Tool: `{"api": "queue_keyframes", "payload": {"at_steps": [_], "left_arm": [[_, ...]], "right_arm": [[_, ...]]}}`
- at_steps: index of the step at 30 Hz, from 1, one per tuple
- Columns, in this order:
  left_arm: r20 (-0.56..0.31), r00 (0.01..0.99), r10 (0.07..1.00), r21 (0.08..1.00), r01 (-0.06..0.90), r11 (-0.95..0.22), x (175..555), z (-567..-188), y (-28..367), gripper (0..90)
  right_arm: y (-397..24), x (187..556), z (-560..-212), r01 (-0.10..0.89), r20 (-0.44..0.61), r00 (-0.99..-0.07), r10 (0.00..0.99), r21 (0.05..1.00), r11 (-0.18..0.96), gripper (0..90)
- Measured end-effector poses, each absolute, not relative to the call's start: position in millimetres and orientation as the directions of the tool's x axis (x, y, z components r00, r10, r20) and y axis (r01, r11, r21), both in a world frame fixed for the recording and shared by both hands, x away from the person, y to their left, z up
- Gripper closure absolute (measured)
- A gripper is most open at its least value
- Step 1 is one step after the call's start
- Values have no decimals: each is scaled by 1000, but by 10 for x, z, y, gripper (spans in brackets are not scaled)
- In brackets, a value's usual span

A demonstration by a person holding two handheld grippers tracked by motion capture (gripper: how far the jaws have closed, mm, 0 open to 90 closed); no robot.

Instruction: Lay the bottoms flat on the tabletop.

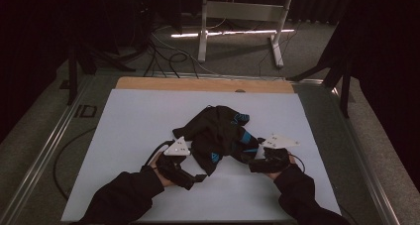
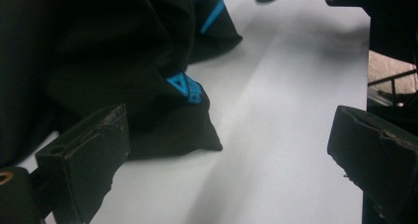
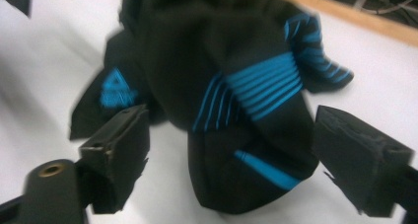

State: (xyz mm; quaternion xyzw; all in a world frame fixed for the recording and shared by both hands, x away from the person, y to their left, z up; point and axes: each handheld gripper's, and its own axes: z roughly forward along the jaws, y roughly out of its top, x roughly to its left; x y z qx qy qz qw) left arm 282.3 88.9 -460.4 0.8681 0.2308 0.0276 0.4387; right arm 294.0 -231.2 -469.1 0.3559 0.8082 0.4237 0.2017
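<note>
On the white surface, near the middle, lies the black garment with blue stripes and a small blue logo, crumpled into a loose heap. I judge it light, soft and wholly limp: it will drape and stretch when lifted, and it will not break or slip much against rubbery pads. A pinch on one layer only will drag the rest along, so I would take hold at a free edge or corner, such as the pointed flap by the logo on the left side and the striped hem on the right side, and pinch through the full fold. My left hand-held gripper stands wide open, low over the surface; the flap's point lies between its jaws near the left one, and I cannot tell whether that jaw touches it. My right hand-held gripper is also wide open, with the striped end of the garment between its jaws, and neither pad yet presses on the cloth.
</note>
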Motion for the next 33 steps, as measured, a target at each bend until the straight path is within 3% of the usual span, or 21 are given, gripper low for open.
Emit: {"api": "queue_keyframes", "payload": {"at_steps": [6, 11, 14, 20, 31, 33], "left_arm": [[-157, 897, 413, 754, 379, -536, 2869, -4764, 748, 56], [-142, 902, 409, 733, 373, -569, 2908, -4909, 651, 130], [-162, 896, 414, 709, 398, -583, 2940, -4985, 593, 161], [-109, 898, 425, 668, 383, -638, 2970, -5125, 496, 208], [-52, 885, 462, 665, 376, -646, 3038, -5150, 534, 579], [-45, 879, 475, 661, 383, -645, 3048, -5142, 542, 668]], "right_arm": [[-2243, 3013, -4885, 435, -61, -652, 756, 786, 439, 274], [-2216, 3078, -5004, 463, -93, -635, 767, 749, 474, 345], [-2211, 3103, -5045, 477, -90, -631, 770, 738, 477, 363], [-2187, 3121, -5122, 506, -85, -635, 768, 706, 496, 403], [-2164, 3138, -5167, 520, -112, -630, 768, 674, 525, 524], [-2156, 3133, -5168, 518, -115, -632, 766, 673, 528, 605]]}}
